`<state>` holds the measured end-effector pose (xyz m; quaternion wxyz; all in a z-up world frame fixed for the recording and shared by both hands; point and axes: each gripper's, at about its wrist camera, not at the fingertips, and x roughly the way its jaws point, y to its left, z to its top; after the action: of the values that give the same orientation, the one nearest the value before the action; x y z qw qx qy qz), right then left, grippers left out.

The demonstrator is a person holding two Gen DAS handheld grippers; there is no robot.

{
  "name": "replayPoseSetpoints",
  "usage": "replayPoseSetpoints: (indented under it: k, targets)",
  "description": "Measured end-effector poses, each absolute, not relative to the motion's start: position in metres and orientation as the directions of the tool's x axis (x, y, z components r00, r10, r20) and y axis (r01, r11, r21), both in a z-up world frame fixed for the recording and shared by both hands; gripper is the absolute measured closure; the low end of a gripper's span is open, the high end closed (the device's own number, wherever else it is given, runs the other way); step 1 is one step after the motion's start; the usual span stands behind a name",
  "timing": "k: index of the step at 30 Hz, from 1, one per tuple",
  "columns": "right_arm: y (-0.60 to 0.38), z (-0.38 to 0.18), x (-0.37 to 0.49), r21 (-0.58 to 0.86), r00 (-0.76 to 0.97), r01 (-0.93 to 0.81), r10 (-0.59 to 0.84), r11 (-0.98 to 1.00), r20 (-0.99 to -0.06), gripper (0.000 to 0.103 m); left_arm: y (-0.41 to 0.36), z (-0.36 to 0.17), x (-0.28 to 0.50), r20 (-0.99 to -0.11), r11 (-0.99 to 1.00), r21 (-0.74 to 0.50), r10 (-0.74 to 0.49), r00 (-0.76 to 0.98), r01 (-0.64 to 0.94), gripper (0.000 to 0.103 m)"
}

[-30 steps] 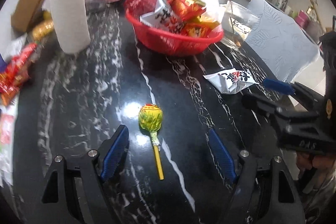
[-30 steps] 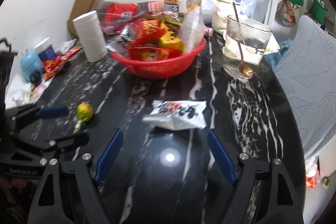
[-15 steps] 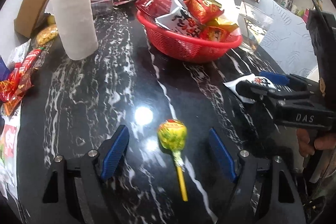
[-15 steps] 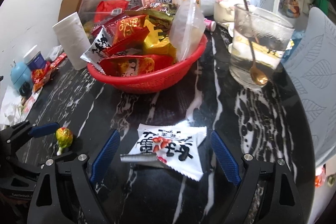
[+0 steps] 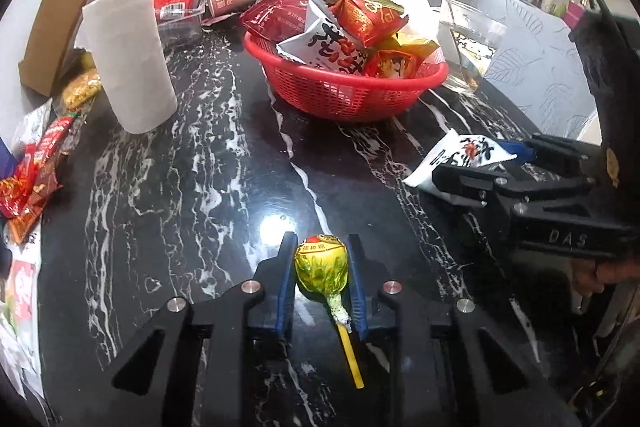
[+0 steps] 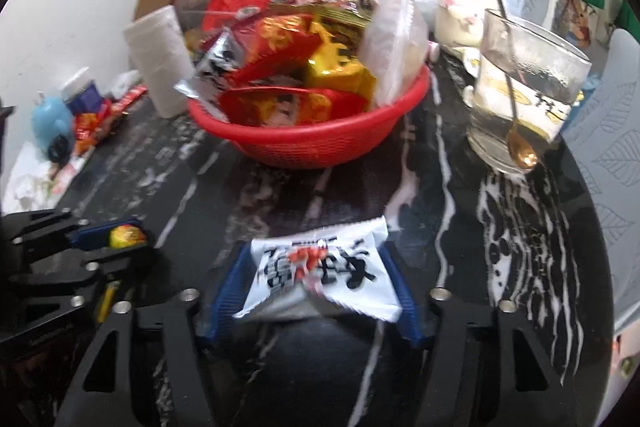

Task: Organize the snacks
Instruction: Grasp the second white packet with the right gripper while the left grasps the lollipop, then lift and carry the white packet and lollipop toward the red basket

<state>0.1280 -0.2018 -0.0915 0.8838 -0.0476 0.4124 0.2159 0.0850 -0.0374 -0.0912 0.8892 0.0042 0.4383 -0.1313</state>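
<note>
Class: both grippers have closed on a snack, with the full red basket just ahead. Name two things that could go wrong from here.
1. The left gripper pinches the round lollipop by its head; it might twist or slip out.
2. The red basket is already heaped, so the white packet in the right gripper could slide off toward the glass.

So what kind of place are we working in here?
Probably a home dining or kitchen table: a black marble-patterned tabletop crowded with a red plastic snack basket, a white paper towel roll and a cream kettle.
</note>
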Motion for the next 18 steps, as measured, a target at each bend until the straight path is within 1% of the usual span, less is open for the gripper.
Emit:
replayPoseSetpoints:
  k: [2, 9, 13, 16, 18]
  targets:
    - [-0.199, -0.090, 0.124, 0.089, 0.567, -0.430, 0.345, 0.899, -0.748, 0.045, -0.036, -0.091, 0.083, -0.781, 0.963, -0.126, -0.244, 0.575, 0.237, 0.080]
    - [-0.195, -0.088, 0.101, 0.112, 0.555, -0.444, 0.372, 0.889, -0.744, 0.045, -0.036, -0.086, 0.070, -0.771, 0.963, -0.112, -0.240, 0.590, 0.245, 0.080]
    - [-0.199, -0.087, 0.089, 0.172, 0.530, -0.443, 0.412, 0.880, -0.742, 0.045, -0.036, -0.082, 0.062, -0.764, 0.960, -0.126, -0.255, 0.592, 0.252, 0.080]
    - [-0.205, -0.089, 0.078, 0.281, 0.486, -0.450, 0.496, 0.848, -0.720, 0.045, -0.037, -0.082, 0.059, -0.766, 0.954, -0.146, -0.277, 0.581, 0.262, 0.080]
    - [-0.204, -0.090, 0.072, 0.284, 0.483, -0.445, 0.494, 0.850, -0.723, 0.045, -0.040, -0.083, 0.055, -0.768, 0.950, -0.148, -0.286, 0.573, 0.276, 0.080]
